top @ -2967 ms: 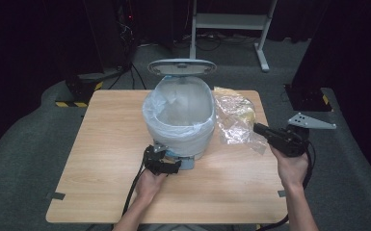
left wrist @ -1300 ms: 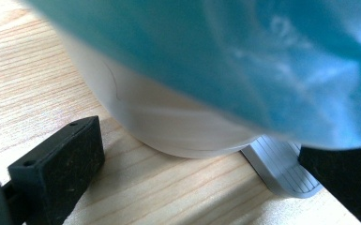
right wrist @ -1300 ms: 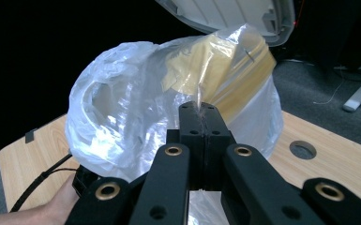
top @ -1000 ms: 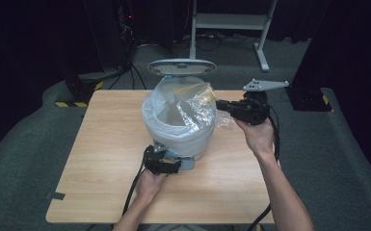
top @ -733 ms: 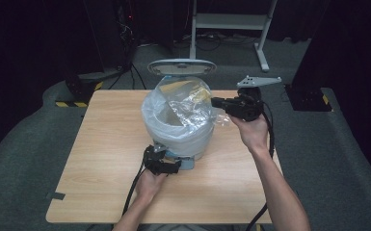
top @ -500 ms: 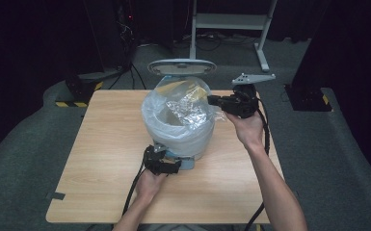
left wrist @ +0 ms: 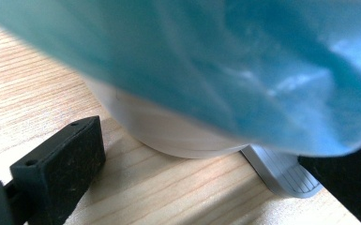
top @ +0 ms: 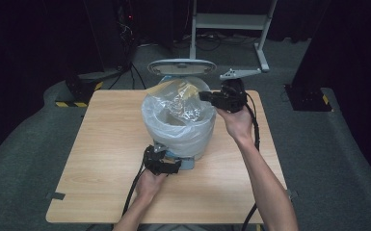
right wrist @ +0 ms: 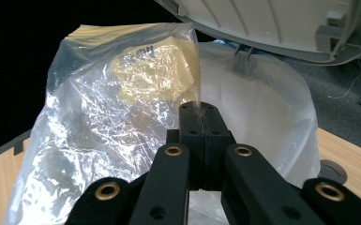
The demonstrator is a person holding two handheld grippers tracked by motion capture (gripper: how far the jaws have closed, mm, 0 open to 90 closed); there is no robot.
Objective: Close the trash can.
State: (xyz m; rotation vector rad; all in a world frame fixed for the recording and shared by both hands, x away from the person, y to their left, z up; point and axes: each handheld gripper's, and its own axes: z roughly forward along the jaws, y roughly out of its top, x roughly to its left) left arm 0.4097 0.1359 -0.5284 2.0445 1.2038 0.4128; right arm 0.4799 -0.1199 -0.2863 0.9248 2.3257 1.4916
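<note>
Our right gripper (right wrist: 201, 122) has its jaws pressed together on the edge of a clear plastic bag (right wrist: 117, 117) with something yellow inside, and we hold it over the mouth of the pedal bin (top: 178, 130). In the high view the bag (top: 180, 101) hangs above the opening, its lower part just inside the white liner (right wrist: 272, 117), with the lid (top: 180, 67) standing up behind it.

Our left gripper (top: 161, 161) rests on the table (top: 91, 154) at the foot of the bin, its jaws apart on either side of the grey pedal (left wrist: 281, 173); whether it presses the pedal down we cannot tell, though the raised lid suggests so.

We judge the carrying done: what is left is to release the bag into the bin, withdraw, and let the lid close.
</note>
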